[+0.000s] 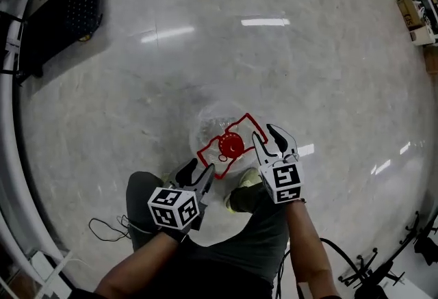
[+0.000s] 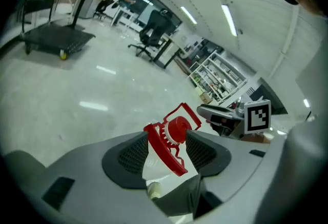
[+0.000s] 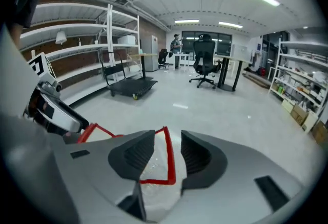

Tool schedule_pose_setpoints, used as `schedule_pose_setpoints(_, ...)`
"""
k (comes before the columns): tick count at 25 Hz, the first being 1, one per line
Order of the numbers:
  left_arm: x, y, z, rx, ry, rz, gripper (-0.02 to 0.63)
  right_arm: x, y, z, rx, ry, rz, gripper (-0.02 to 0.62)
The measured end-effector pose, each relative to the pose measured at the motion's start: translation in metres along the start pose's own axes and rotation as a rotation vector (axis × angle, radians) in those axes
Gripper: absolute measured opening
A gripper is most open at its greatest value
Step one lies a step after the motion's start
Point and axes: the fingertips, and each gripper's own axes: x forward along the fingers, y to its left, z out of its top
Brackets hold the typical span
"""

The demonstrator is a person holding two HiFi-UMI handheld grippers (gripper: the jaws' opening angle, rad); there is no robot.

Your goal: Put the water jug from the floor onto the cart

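Grasp stage: left gripper [image 1: 198, 172] and right gripper [image 1: 265, 134] straddle the jug's [image 1: 209, 125] handle [image 3: 168, 159], jaws apart, not yet clamped; next, squeeze and lift.

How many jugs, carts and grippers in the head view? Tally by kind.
Jug: 1
Cart: 1
Grippers: 2 (left gripper, right gripper)
Total: 4
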Motion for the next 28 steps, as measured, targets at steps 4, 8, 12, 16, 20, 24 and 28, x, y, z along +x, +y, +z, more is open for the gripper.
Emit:
schedule_pose_setpoints(4,0.034,0.015,0.002,-0.04,-0.02,0.018,0.249,0.047,-0.005,-0.028,-0.022,0.084,0.099,0.152)
schedule_pose_setpoints(8,0.053,0.035,0.002,-0.011,-0.025,0.085,0.256,0.065,-0.004,-0.04,0.02,0.076,0.158,0.15)
schedule_pose_setpoints(12,0.064,0.041,-0.003,-0.045,-0.023,0.072,0.295,0.068,0.005,-0.048,0.06,0.053,0.183,0.147)
schedule_pose_setpoints(16,0.078,0.034,-0.006,-0.022,0.012,0.024,0.202,0.071,0.006,-0.049,0.123,0.044,0.205,0.084)
schedule_pose_setpoints(20,0.084,0.032,-0.008,-0.108,0.077,0.013,0.005,0.073,0.001,-0.058,0.163,0.131,0.239,0.065)
schedule_pose_setpoints(24,0.086,0.029,-0.009,-0.185,0.158,0.017,0.003,0.068,0.002,-0.062,0.17,0.294,0.306,0.002)
schedule_pose_setpoints(28,0.08,0.017,0.0,-0.201,0.153,0.025,0.002,0.06,0.015,-0.058,0.153,0.401,0.341,0.002)
